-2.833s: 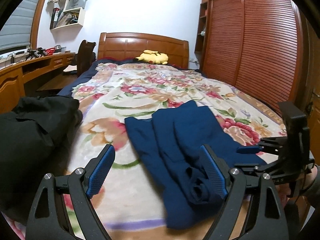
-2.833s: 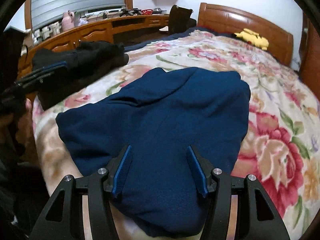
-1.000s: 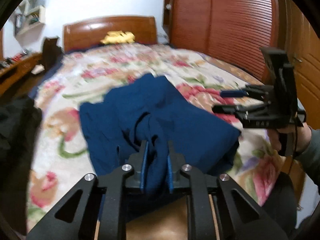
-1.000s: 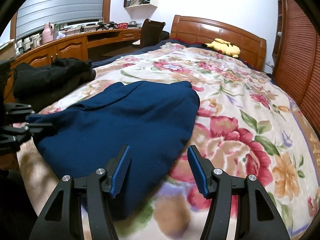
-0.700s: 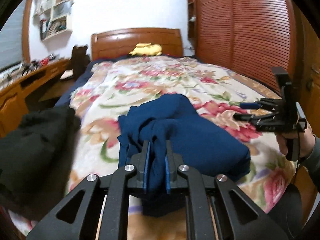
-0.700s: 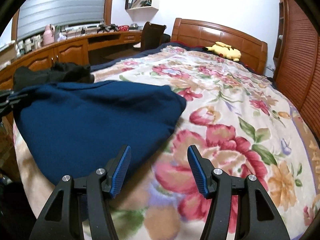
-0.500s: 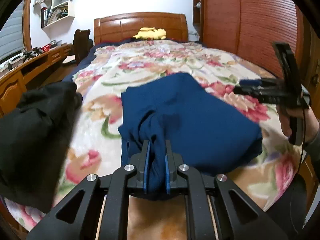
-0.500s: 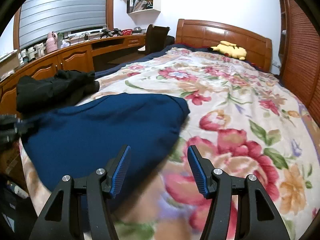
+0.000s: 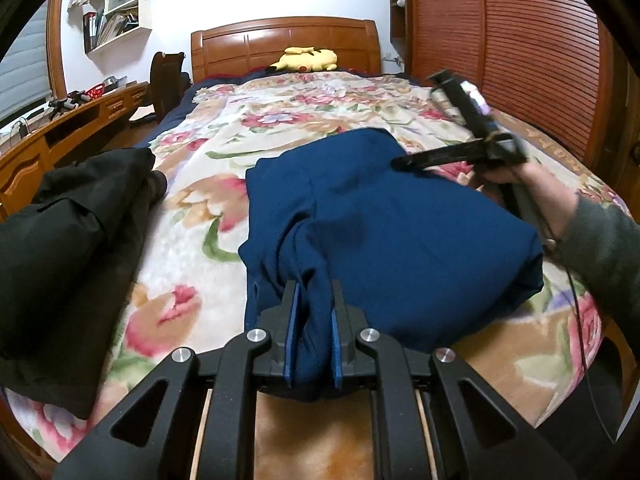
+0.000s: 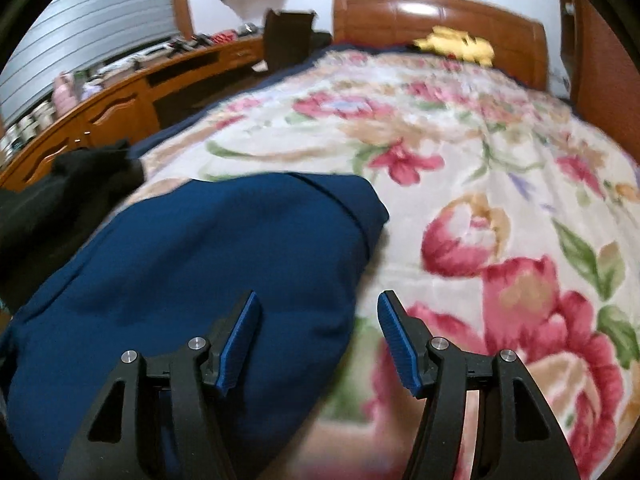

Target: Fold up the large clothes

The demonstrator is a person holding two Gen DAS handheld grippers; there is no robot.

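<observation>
From the left wrist, the left gripper [image 9: 313, 332] is pinching a bunched fold of the navy blue garment [image 9: 384, 232] between its blue pads, jaws nearly together with cloth filling the gap. The garment is lying in a folded heap across the near end of the floral blanket [image 9: 304, 120], its near edge hanging toward the foot of the bed. A black garment [image 9: 68, 240] is sprawling just beside it on the left, apart from the blue cloth and draping over the bed's side. The right gripper [image 9: 404, 162] is hovering at the blue garment's far right edge, gripped by a hand [image 9: 532, 192] in a grey sleeve; its finger spread cannot be made out here. A yellow plush toy [image 9: 306, 58] is sitting against the wooden headboard [image 9: 284, 40]. The wall shelf [image 9: 116, 12] at upper left is holding books and papers, and a small red basket [image 9: 97, 89] is sitting on the long wooden desk [image 9: 60, 128]; its contents are too small to tell. A slatted wardrobe [image 9: 512, 40] is lining the right side.

From the right wrist, blurred, the right gripper [image 10: 318, 340] is standing wide with nothing between its pads, poised over the right-hand edge of the navy blue garment [image 10: 200, 272], where cloth is meeting the floral blanket [image 10: 460, 160]. The black garment [image 10: 56, 200] is showing at the left, the yellow plush toy [image 10: 456, 48] at the headboard [image 10: 432, 16], and a dark chair [image 10: 288, 36] is standing by the desk [image 10: 120, 108].
</observation>
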